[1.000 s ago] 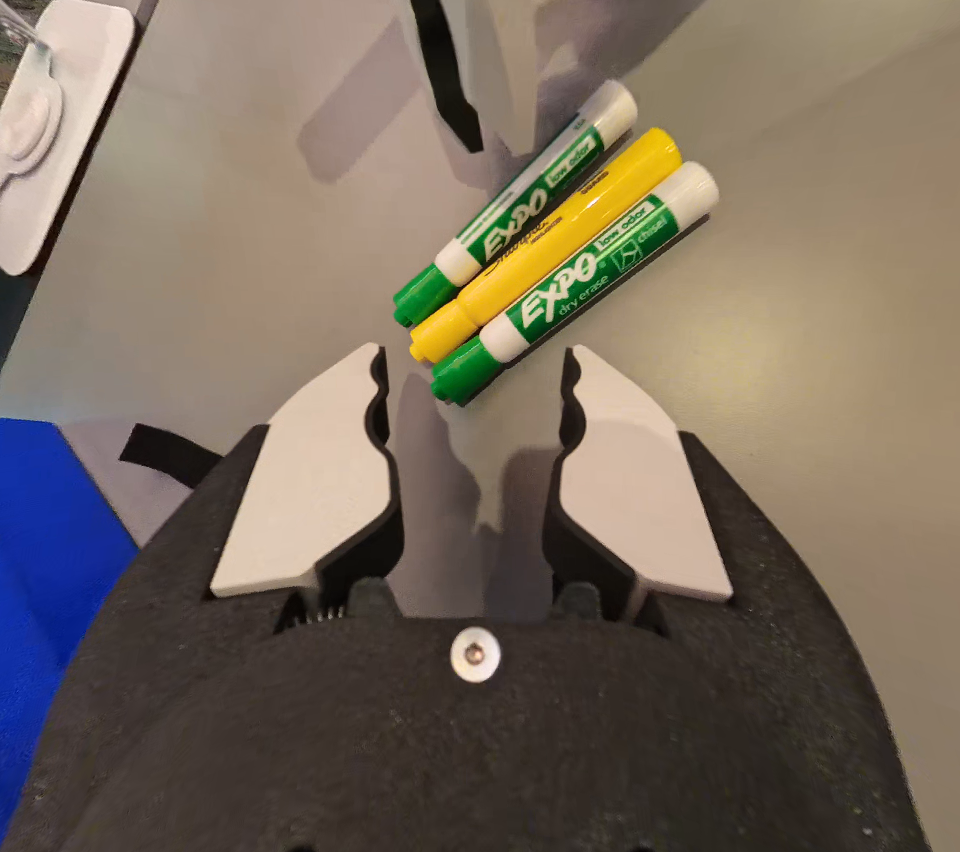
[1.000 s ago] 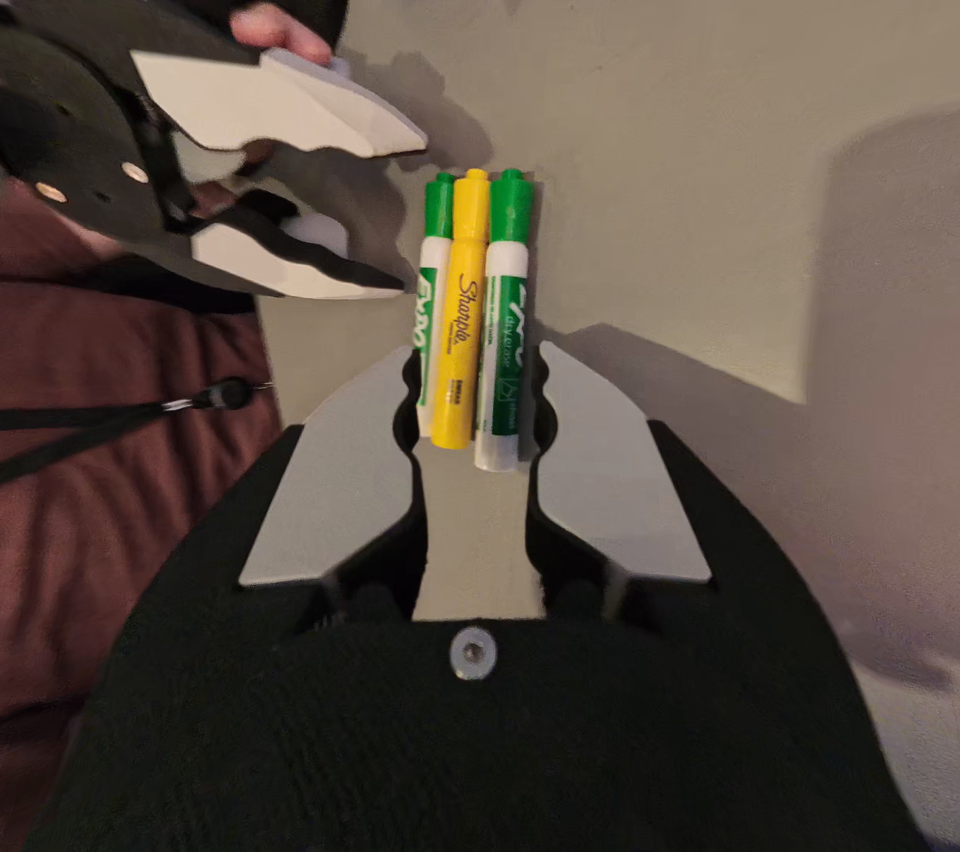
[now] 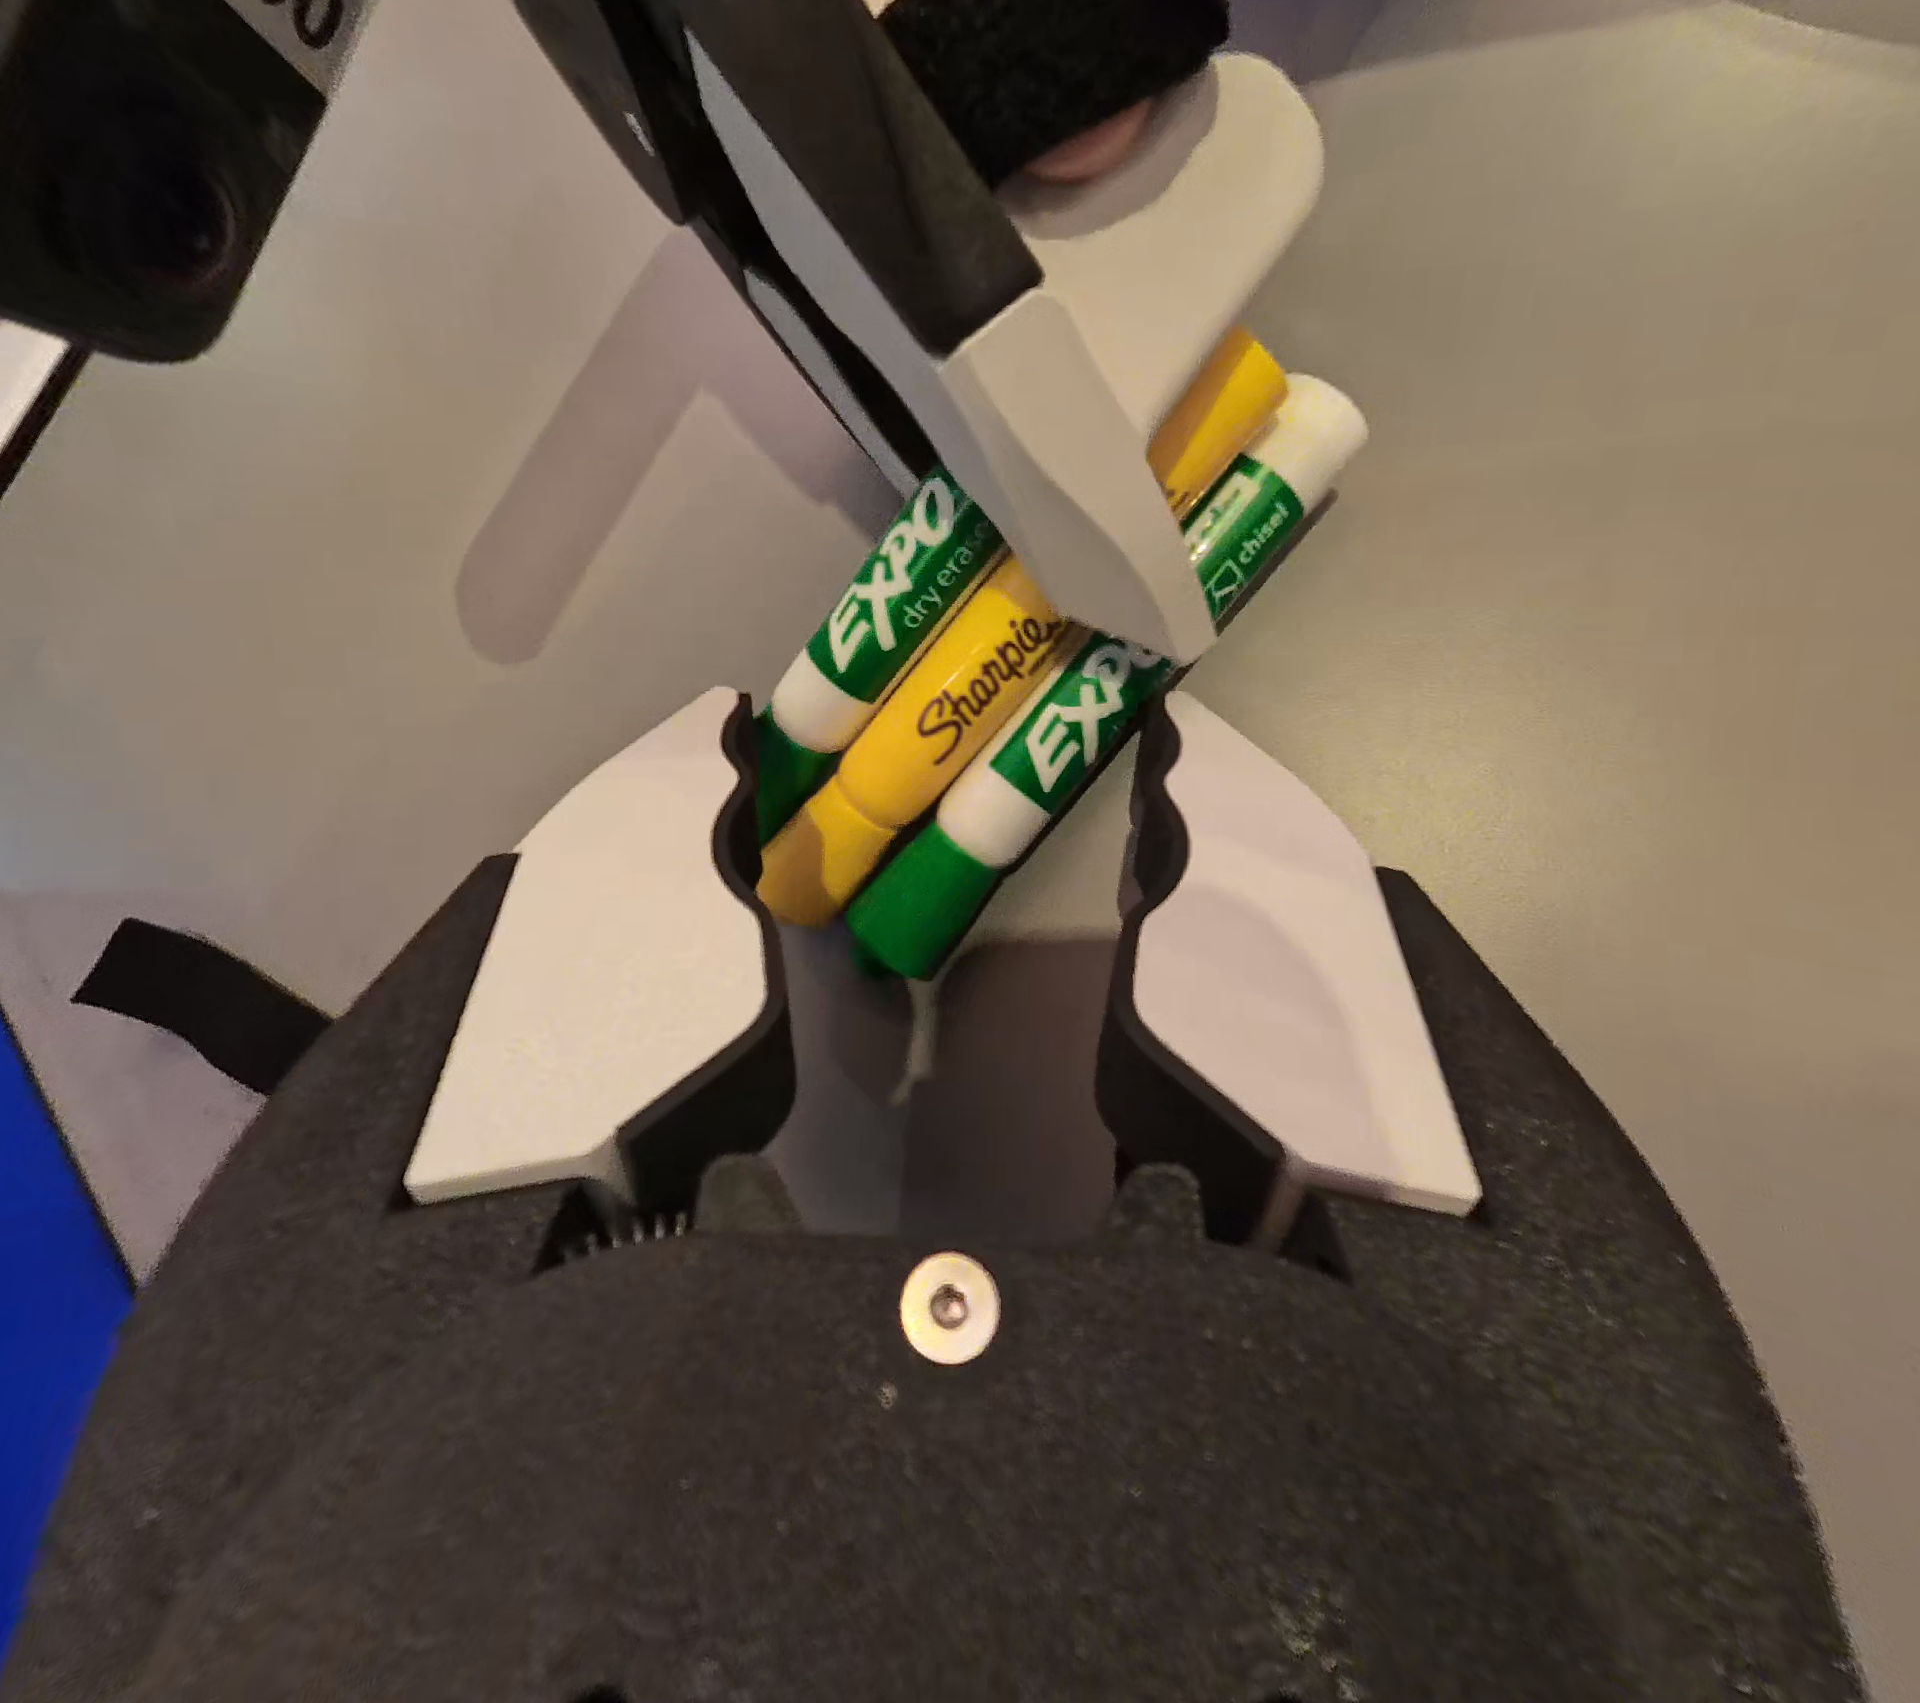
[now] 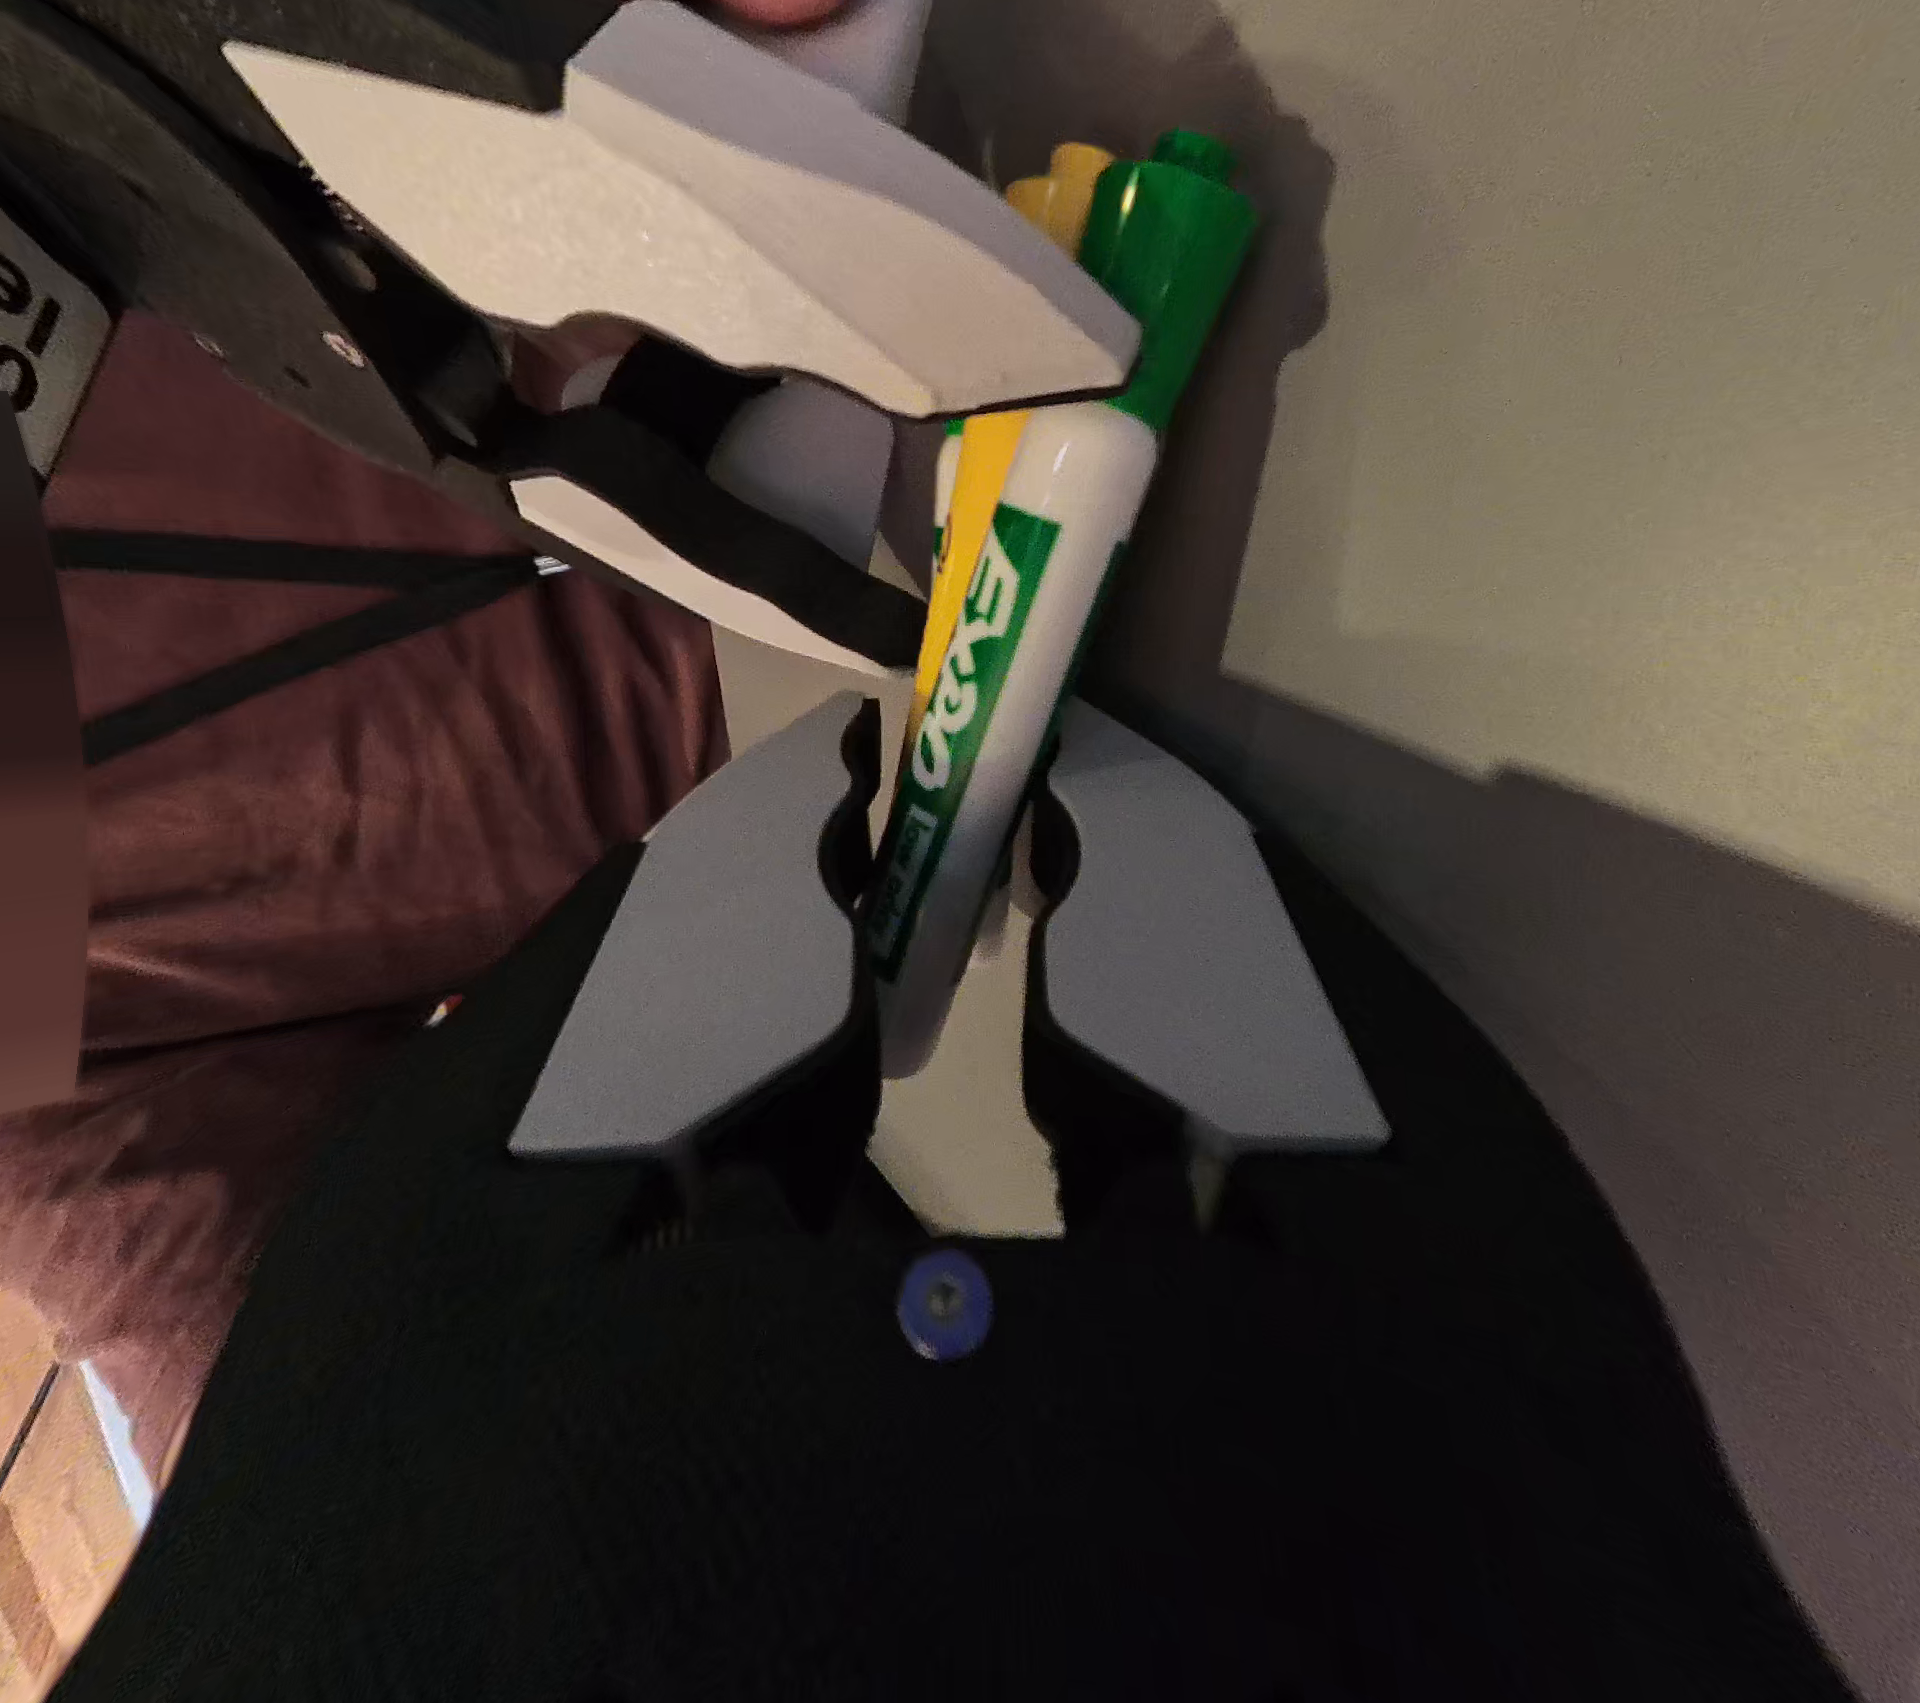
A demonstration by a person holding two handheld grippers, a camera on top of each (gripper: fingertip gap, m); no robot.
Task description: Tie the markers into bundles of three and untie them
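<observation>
Two green markers (image 3: 1049, 739), one yellow marker (image 3: 966, 697), clamped in right gripper (image 4: 951, 832); left gripper (image 3: 945, 749) apart.

Glossy plastic markers (image 3: 977, 708) (smooth) lie on a matt grey table (image 3: 1558, 718).

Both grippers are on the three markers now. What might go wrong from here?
1. No tie shows around the markers; the right gripper alone clamps their back ends, so one, perhaps the yellow marker in the middle, may slide out.
2. The left gripper is open around the capped ends; closing askew may push the green markers apart.
3. The grippers sit close together and may bump.
</observation>
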